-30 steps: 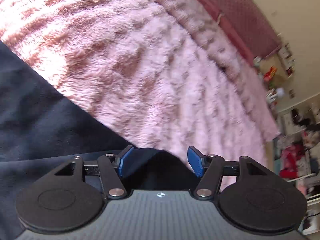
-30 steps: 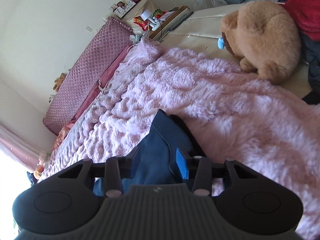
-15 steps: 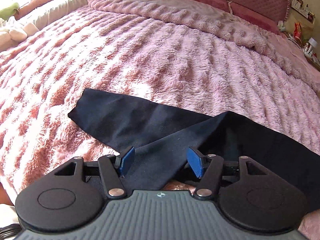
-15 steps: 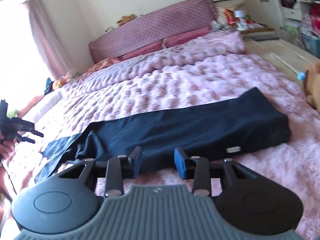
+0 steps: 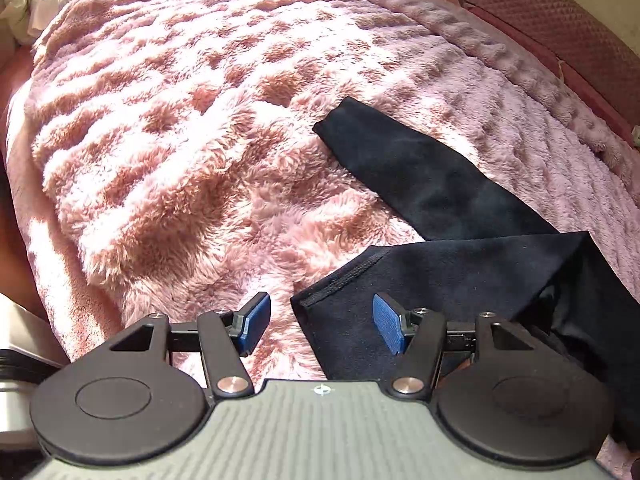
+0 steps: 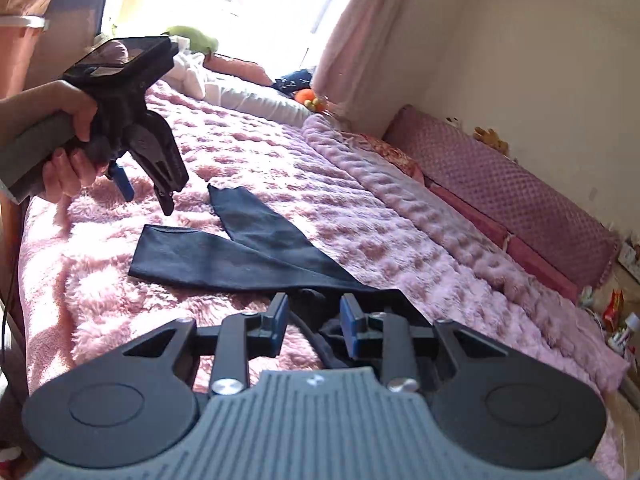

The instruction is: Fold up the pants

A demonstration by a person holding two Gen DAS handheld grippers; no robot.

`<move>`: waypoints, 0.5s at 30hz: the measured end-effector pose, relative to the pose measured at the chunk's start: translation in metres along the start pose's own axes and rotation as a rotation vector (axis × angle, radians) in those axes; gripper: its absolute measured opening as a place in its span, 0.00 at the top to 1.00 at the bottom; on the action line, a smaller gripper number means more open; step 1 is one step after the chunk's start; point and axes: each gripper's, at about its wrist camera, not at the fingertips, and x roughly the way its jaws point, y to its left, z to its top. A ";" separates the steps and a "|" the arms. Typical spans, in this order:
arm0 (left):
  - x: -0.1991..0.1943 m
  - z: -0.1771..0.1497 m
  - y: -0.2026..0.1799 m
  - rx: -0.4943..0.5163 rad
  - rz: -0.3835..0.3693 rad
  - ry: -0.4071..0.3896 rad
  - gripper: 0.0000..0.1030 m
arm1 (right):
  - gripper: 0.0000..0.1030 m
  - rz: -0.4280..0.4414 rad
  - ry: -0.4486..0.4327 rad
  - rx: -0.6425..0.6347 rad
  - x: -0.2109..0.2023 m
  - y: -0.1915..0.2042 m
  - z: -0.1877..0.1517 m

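Ahead of both claws, on the fluffy pink blanket (image 5: 192, 152) of the bed, lie the dark pants (image 6: 256, 256). In the right wrist view they stretch away from the right claw (image 6: 312, 326) toward the left claw (image 6: 148, 196), their long axis running roughly from one claw to the other. The two leg ends splay apart at the far end: one cuff (image 6: 160, 248) lies flat and nearer the left claw, the other leg (image 6: 232, 208) angles off beyond it.

From the left wrist view, the stitched hem (image 5: 344, 280) of the nearer leg sits just in front of the left claw (image 5: 320, 320) and toward its right finger; the second leg (image 5: 420, 176) reaches further ahead and to the right. The left claw is spread wide with nothing pinched: the hem's corner lies between the blue pads (image 5: 386, 330) without either one pressing on it. It hangs just above the blanket, held by a hand (image 6: 68, 140) on its grey grip.

The right claw's jaws have just been closing. A dark fold of the pants lies between them, close to the right pad, but a clear gap shows on the left, so the pads do not appear to press on it yet.

The leg ends fall to the left claw, the near bulk of the pants to the right. The coming move likely turns on the splayed legs being brought together along that long axis before any fold across it.
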 end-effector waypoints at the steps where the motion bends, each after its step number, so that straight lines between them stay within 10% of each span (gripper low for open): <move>1: 0.007 0.000 0.013 -0.046 -0.024 0.000 0.33 | 0.79 0.010 -0.011 -0.063 0.010 0.016 0.004; 5: 0.028 -0.010 0.046 -0.105 -0.190 -0.128 0.33 | 0.82 0.063 -0.083 -0.305 0.056 0.075 0.001; 15: 0.049 -0.017 0.095 -0.194 -0.223 -0.173 0.34 | 0.86 0.228 -0.110 -0.715 0.130 0.143 -0.018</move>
